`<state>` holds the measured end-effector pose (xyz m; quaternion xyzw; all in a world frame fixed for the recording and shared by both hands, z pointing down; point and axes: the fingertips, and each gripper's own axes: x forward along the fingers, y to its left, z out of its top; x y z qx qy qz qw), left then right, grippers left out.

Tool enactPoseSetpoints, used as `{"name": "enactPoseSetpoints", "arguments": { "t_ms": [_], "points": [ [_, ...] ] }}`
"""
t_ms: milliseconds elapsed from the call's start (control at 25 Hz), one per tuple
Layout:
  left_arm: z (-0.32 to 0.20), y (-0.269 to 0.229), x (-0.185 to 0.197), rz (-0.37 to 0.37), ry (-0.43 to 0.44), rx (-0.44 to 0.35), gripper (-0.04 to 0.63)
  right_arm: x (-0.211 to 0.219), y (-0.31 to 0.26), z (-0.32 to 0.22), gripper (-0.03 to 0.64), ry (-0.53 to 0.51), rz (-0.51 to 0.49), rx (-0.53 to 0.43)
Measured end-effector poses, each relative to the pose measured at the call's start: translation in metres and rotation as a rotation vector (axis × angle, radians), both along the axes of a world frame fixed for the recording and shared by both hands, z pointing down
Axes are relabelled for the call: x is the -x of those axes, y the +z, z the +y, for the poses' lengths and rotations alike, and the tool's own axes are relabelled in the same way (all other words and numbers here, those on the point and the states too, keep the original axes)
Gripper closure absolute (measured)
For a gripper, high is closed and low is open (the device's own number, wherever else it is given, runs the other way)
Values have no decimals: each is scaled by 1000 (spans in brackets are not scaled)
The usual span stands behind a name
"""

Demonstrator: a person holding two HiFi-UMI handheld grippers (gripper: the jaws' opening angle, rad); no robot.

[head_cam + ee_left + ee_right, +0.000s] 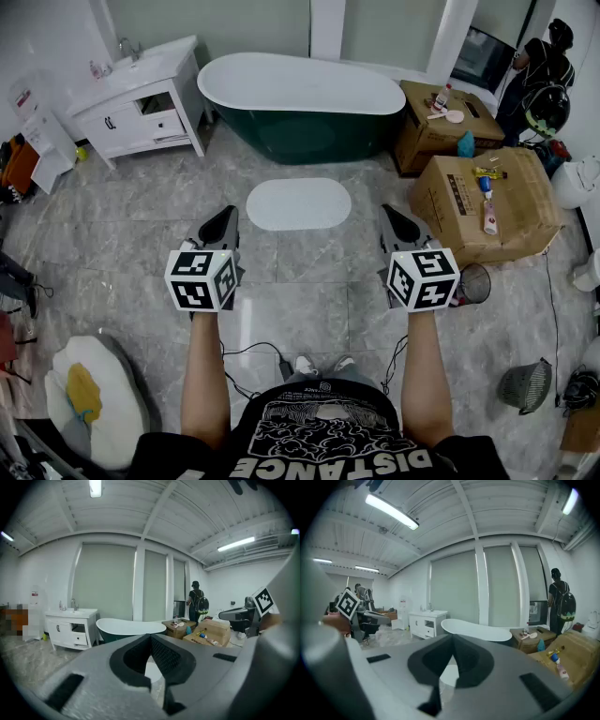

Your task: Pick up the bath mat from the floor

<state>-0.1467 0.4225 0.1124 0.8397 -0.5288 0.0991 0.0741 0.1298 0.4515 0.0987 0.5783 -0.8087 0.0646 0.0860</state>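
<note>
A white oval bath mat (298, 203) lies flat on the grey tiled floor in front of the bathtub. My left gripper (226, 217) is held in the air to the mat's left and nearer to me, its jaws shut and empty. My right gripper (392, 216) hovers to the mat's right, also shut with nothing in it. A sliver of the mat (152, 672) shows through the closed jaws in the left gripper view, and the mat (449, 674) shows likewise in the right gripper view.
A dark green bathtub (305, 105) with a white rim stands behind the mat. A white vanity (141, 98) is at back left. Cardboard boxes (487, 202) with bottles on them stand at right, with a person (539, 80) behind them. A wire bin (472, 282) and cables lie on the floor.
</note>
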Motion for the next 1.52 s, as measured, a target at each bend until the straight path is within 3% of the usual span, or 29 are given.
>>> {"name": "enactPoseSetpoints", "arguments": {
  "t_ms": [400, 1040, 1520],
  "points": [
    [-13, 8, -11, -12, 53, 5, 545, 19, 5, -13, 608, 2, 5, -4],
    [-61, 23, -3, 10, -7, 7, 450, 13, 20, -63, 462, -8, -9, 13],
    [-146, 34, -22, -15, -73, 13, 286, -21, 38, -155, 390, -42, -29, 43]
  ]
}}
